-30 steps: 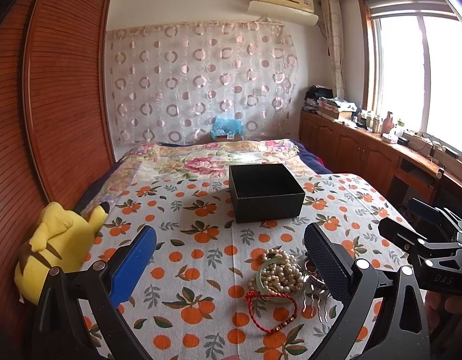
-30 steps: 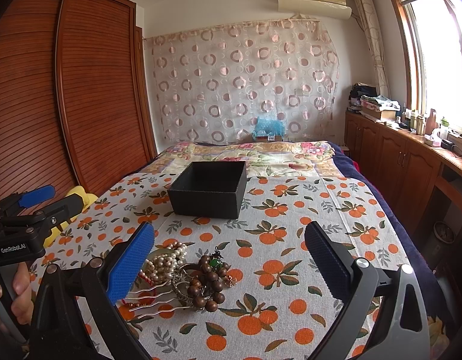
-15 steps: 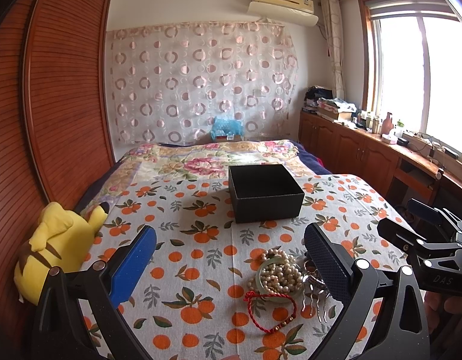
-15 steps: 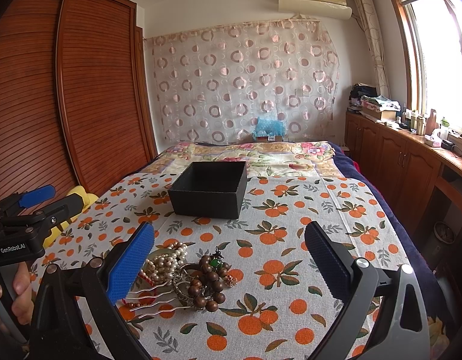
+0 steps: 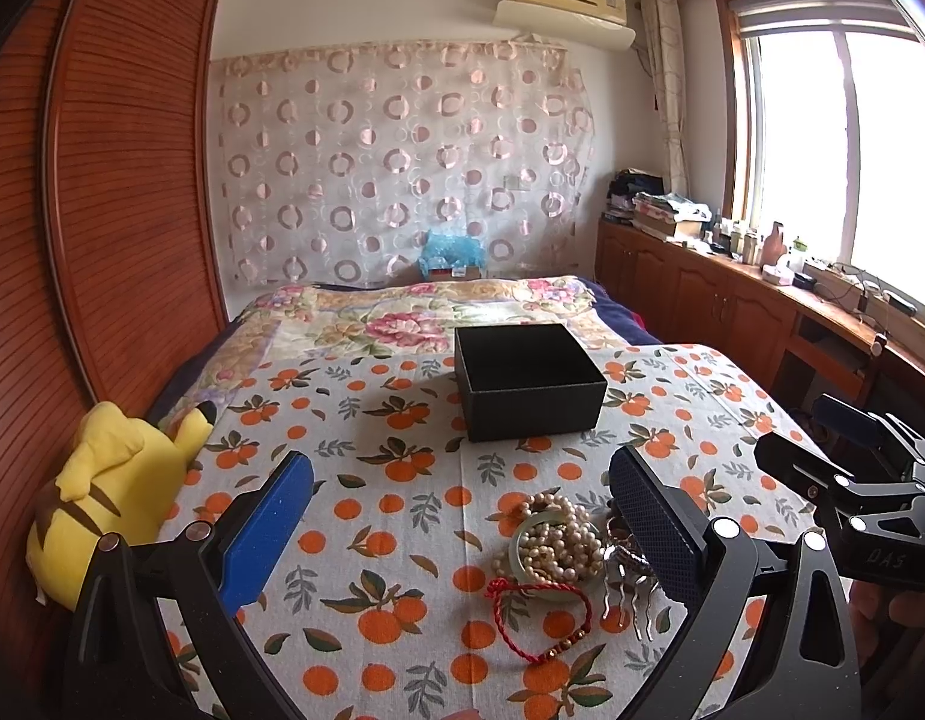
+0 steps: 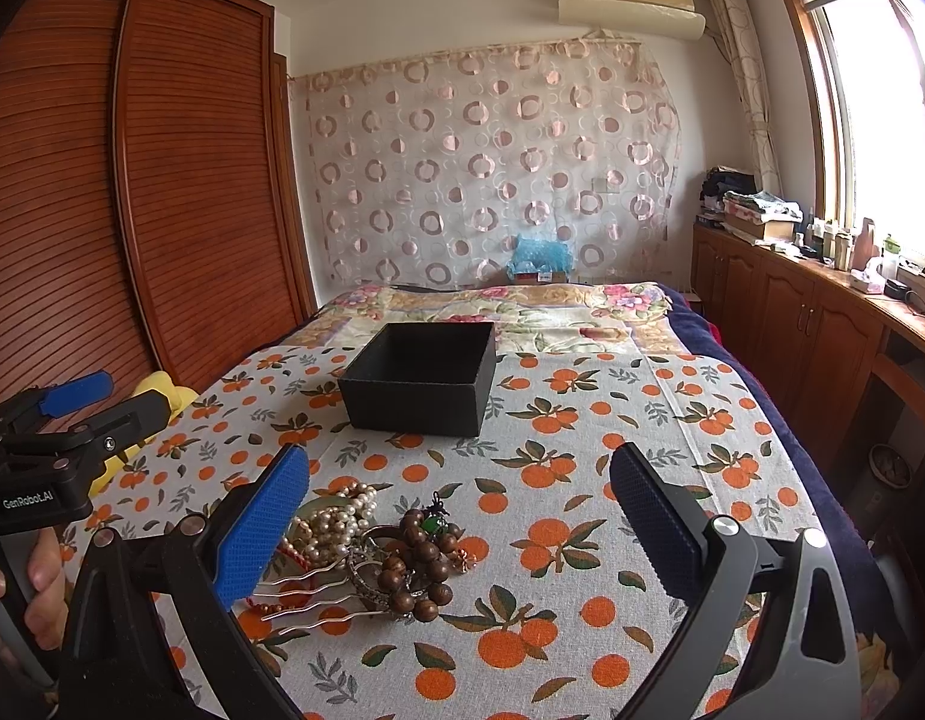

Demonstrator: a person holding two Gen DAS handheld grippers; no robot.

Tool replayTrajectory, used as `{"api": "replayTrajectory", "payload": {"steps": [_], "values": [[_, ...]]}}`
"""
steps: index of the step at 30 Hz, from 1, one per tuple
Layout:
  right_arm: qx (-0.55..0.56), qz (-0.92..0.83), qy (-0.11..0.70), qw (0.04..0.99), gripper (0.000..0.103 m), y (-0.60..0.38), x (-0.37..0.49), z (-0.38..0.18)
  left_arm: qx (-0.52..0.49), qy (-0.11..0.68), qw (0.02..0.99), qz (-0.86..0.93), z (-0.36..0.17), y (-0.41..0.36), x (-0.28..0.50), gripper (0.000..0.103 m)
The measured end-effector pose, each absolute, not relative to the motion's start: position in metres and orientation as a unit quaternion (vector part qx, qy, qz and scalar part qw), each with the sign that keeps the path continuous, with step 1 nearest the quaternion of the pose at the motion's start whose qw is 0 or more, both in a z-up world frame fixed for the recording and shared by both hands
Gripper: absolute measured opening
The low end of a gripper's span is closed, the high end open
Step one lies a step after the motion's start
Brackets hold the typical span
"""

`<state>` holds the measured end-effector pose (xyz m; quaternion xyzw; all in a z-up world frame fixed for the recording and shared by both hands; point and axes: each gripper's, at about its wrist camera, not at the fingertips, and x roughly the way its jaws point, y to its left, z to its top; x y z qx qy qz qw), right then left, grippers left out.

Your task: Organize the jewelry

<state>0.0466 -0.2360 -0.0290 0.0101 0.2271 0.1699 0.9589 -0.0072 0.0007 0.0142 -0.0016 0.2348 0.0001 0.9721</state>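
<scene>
- My left gripper (image 5: pixel 456 516) hovers low over a bed (image 5: pixel 402 480) covered in a white cloth printed with oranges. Its 2 blue-padded fingers (image 5: pixel 264 528) are spread wide and hold nothing.
- My right gripper (image 6: pixel 462 516) hovers beside it, also over the cloth. Its 2 fingers (image 6: pixel 261 525) are released too, wide apart, with nothing between the pads.
- The jewelry lies in 1 loose heap on the cloth, near both grippers.
- From the left view, a pearl strand (image 5: pixel 561 537) is piled on a pale green bangle (image 5: pixel 516 543), and a red cord bracelet (image 5: pixel 537 615) lies just in front of them.
- A silver hair comb (image 5: pixel 633 597) pokes out beside my left gripper's right finger, partly hidden by it.
- From the right view, a brown wooden bead bracelet (image 6: pixel 417 564) sits at the right of the heap, touching the pearls, with a small green stone (image 6: pixel 432 523) at its top.
- An open black box (image 5: pixel 525 381) stands farther up the bed, well apart from the heap. I cannot see its floor.
- A yellow plush toy (image 5: pixel 111 492) rests at the bed's left edge, against a wooden wardrobe (image 5: pixel 120 180).
</scene>
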Motion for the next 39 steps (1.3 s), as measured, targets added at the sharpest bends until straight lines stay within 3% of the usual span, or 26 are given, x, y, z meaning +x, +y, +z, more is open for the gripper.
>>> {"api": "replayTrajectory", "payload": {"steps": [23, 33, 39], "values": [[-0.001, 0.202, 0.26, 0.944, 0.1, -0.246, 0.052, -0.058, -0.003, 0.3, 0.954, -0.016, -0.034, 0.01, 0.018, 0.095], [-0.018, 0.263, 0.326, 0.908, 0.059, -0.23, 0.067, -0.084, 0.005, 0.335, 0.941, -0.046, -0.053, 0.005, 0.024, 0.095], [-0.031, 0.308, 0.364, 0.878, 0.042, -0.212, 0.072, -0.1, 0.001, 0.354, 0.934, -0.059, -0.061, 0.008, 0.03, 0.095]]}}
